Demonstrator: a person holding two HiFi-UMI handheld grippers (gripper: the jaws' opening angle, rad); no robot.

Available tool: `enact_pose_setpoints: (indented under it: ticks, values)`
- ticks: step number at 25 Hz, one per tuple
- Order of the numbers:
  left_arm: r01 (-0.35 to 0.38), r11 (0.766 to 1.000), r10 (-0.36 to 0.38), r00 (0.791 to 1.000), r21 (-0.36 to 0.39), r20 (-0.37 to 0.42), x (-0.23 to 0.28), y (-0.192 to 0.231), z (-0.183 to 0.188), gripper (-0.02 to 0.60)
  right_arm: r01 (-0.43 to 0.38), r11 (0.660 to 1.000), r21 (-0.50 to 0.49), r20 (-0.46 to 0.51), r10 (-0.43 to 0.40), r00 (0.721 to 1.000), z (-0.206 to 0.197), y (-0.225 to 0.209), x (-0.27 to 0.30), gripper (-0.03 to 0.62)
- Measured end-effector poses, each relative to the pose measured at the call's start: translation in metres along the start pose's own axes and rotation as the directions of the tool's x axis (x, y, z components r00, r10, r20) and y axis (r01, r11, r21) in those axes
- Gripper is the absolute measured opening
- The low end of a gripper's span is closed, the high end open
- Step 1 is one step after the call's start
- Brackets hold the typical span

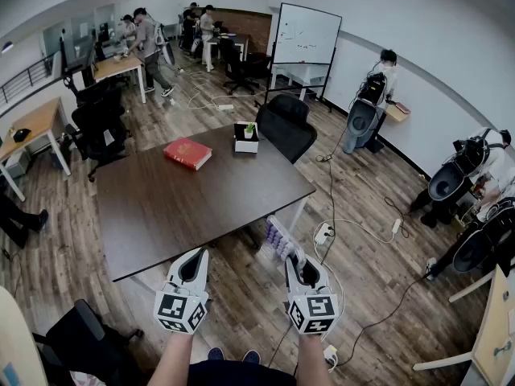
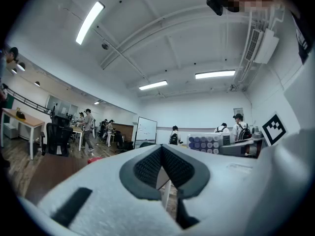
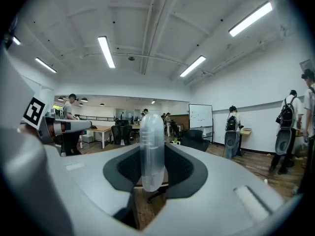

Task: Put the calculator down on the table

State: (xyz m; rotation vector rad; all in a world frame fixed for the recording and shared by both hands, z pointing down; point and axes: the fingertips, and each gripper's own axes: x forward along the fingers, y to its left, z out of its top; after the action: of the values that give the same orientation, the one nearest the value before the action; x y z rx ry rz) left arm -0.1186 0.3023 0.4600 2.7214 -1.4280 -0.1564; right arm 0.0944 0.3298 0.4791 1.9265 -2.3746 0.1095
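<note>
Calculator (image 3: 151,141) stands edge-on, pinched between jaws of the right gripper (image 3: 150,177); left gripper (image 2: 163,167) closed, empty.

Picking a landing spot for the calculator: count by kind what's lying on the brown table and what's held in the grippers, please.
red book, on the table: 1
white box with a plant, on the table: 1
calculator, clamped in the right gripper: 1
Total: 3

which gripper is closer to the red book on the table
Left. The left gripper is off the brown table's near edge, in line with the red hardcover book; the right gripper is further right.
</note>
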Motion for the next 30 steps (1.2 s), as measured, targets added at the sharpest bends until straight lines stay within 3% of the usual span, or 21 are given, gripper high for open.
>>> enact_pose_setpoints:
  ticks: [15, 22, 30]
  values:
    - [0.006, 1.000, -0.006, 1.000, -0.018, -0.010, -0.010, 0.003, -0.003, -0.005, -0.035, 0.999, -0.002, -0.005, 0.035, 0.999, -0.002, 0.017, -0.005, 0.117]
    - [-0.002, 1.000, 0.003, 1.000, 0.015, -0.010, -0.022, 0.016, -0.004, -0.005, -0.016, 1.000, -0.010, -0.010, 0.016, 1.000, -0.004, 0.030, -0.006, 0.117]
    - [0.029, 1.000, -0.029, 0.999, 0.001, -0.013, -0.041, 0.028, -0.012, -0.005, 0.014, 1.000, -0.025, 0.001, -0.014, 1.000, -0.011, 0.051, -0.015, 0.117]
